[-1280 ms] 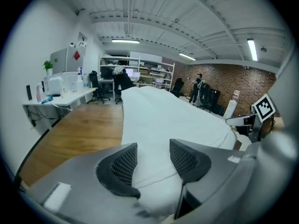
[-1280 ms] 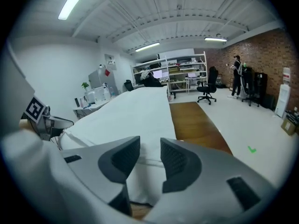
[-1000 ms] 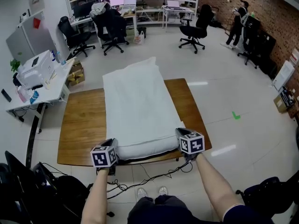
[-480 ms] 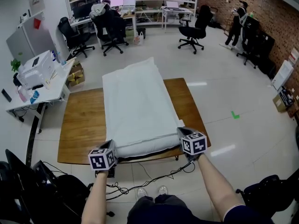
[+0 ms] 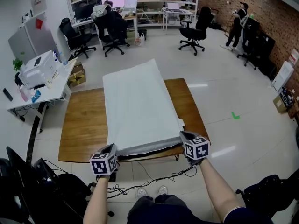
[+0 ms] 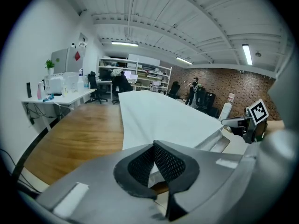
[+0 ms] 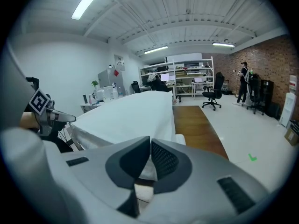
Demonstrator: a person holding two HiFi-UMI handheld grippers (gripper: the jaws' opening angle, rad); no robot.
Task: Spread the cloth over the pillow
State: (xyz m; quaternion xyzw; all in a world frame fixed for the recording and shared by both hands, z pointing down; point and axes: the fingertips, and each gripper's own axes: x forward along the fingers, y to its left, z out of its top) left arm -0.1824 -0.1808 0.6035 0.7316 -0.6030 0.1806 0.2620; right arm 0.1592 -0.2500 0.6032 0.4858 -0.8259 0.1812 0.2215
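Cloth newly taut, pillow mostly hidden beneath, corners pinched in left gripper, right gripper

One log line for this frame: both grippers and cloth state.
left gripper: shut on cloth corner | right gripper: shut on cloth corner | cloth: stretched over pillow on table
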